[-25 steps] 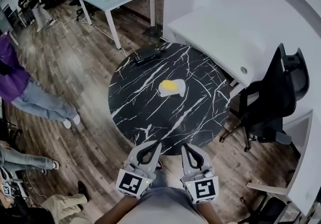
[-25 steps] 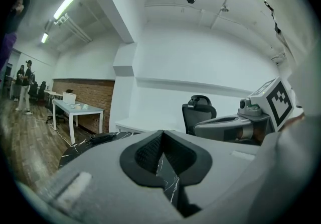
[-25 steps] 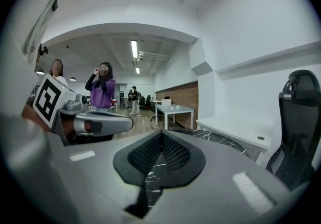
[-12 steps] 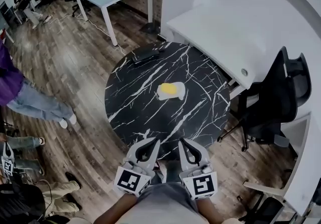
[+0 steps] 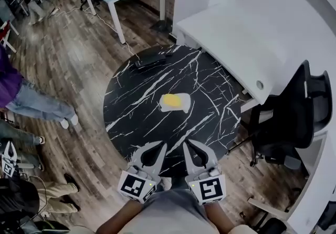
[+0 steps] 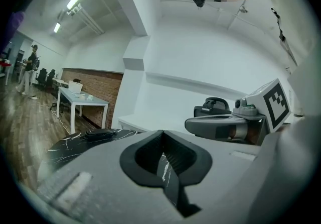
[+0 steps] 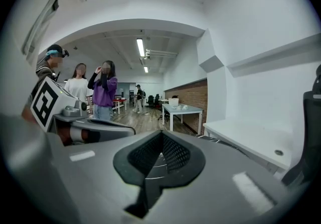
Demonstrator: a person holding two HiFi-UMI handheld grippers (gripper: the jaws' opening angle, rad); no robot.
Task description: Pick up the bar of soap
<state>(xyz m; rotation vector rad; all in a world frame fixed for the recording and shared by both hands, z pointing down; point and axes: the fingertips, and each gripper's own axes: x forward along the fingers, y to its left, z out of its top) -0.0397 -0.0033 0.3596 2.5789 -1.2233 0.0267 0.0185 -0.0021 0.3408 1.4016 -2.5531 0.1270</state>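
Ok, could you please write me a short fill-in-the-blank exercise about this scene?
The bar of soap is ____ in colour. It lies near the middle of a round ____ marbled table. The left gripper and right gripper both have their jaws ____, holding nothing.
Missing words: yellow; black; shut.
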